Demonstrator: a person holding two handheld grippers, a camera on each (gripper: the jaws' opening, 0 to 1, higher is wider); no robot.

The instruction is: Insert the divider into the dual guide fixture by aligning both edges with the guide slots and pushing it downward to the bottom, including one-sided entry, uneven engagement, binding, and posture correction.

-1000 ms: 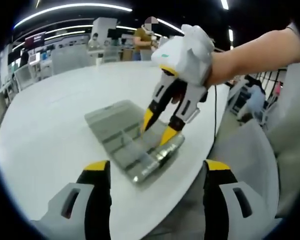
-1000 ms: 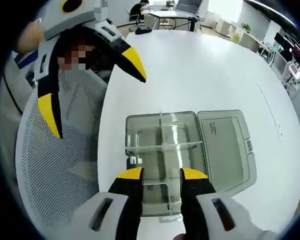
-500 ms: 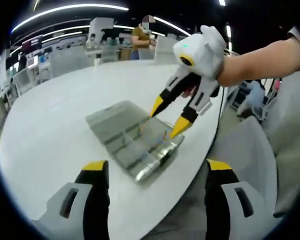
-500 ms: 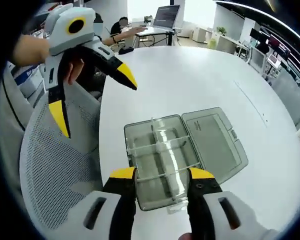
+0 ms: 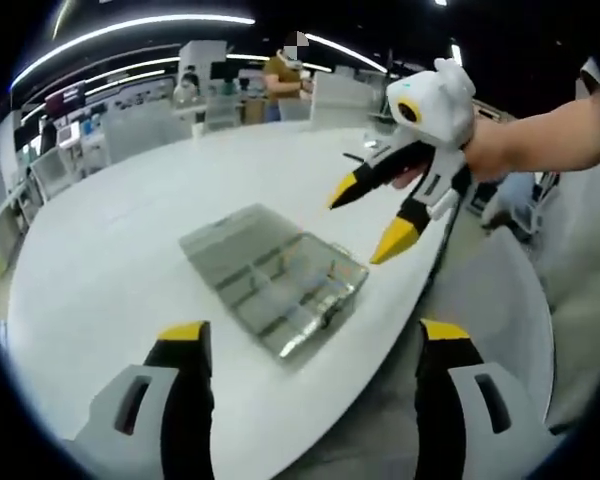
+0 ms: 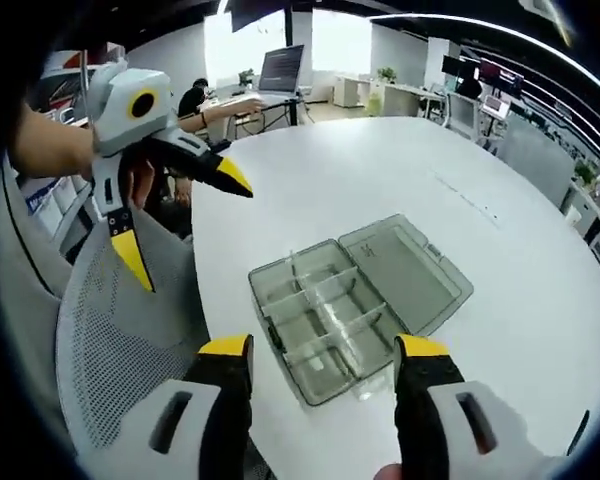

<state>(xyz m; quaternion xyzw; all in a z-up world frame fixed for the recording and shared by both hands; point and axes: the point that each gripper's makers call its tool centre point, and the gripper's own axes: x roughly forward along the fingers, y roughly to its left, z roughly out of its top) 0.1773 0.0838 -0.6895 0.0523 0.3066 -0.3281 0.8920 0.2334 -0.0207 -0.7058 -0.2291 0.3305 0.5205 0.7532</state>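
Both my claws, left (image 6: 170, 205) and right (image 5: 375, 215), hang spread apart and empty above the clear compartment box (image 6: 355, 300) on the white table (image 6: 400, 170). I judge a divider (image 6: 330, 312) left seated unevenly could bind in its slots.

- In the left gripper view, the left gripper (image 5: 310, 345) rose from the bottom edge, its two yellow-tipped jaws spread wide with nothing between them.
- In that view's upper right, the right gripper (image 5: 376, 216) hung in the air, jaws parted and pointing down-left, empty.
- A bare forearm (image 5: 550, 140) ran from its white body to the right edge.
- In the right gripper view, the right gripper's own jaws stood wide apart at the bottom, and the left gripper hovered at upper left, jaws splayed, held by a hand (image 6: 50, 148).
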